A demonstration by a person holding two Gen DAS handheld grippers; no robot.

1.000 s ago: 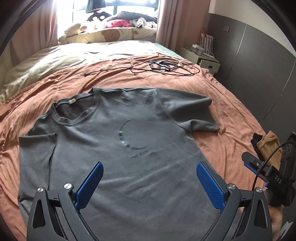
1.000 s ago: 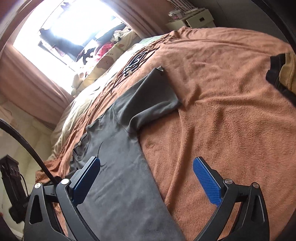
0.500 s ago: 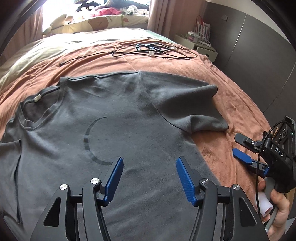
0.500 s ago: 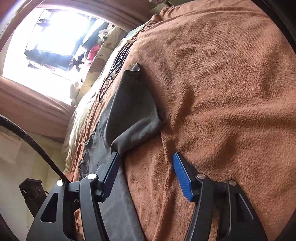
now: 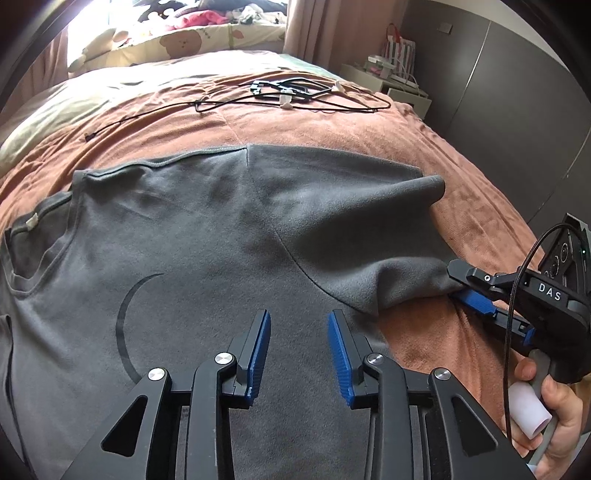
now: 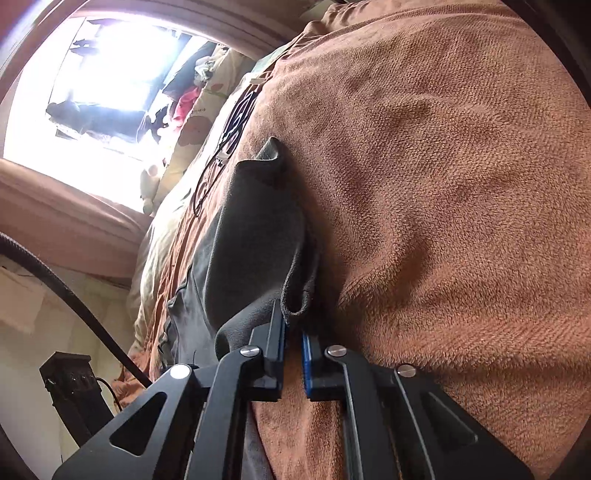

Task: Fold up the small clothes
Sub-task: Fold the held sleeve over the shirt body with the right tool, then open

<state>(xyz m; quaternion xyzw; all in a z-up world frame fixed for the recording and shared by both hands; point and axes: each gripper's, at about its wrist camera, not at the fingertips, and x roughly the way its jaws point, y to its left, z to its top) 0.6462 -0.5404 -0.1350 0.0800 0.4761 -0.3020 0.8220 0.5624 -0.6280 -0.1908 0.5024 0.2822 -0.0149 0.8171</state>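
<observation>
- Grey T-shirt (image 5: 192, 258) lies flat, front up, on the rust-brown blanket (image 5: 369, 125); collar at 9 o'clock in the left wrist view, its long axis running collar to hem, about 9 to 5 o'clock.
- Sleeve (image 5: 354, 221) spreads toward 3 o'clock; its cuff corner is bunched and pinched.
- Right gripper (image 6: 293, 332): jaws together, clamped on the sleeve cuff (image 6: 295, 299); in the left view it sits at 3 o'clock (image 5: 461, 291). Right hand is the nearer to the sleeve.
- Left gripper (image 5: 299, 332): jaws closing, still apart, over the shirt body at 6 o'clock; whether cloth is caught, cannot tell.
- Judgement: the sleeve likely folds inward toward 9 o'clock.
- Black cable (image 5: 295, 99) lies at 12 o'clock; pillows (image 5: 184, 44), curtain (image 5: 310, 33), dark wardrobe (image 5: 498, 92) beyond.
</observation>
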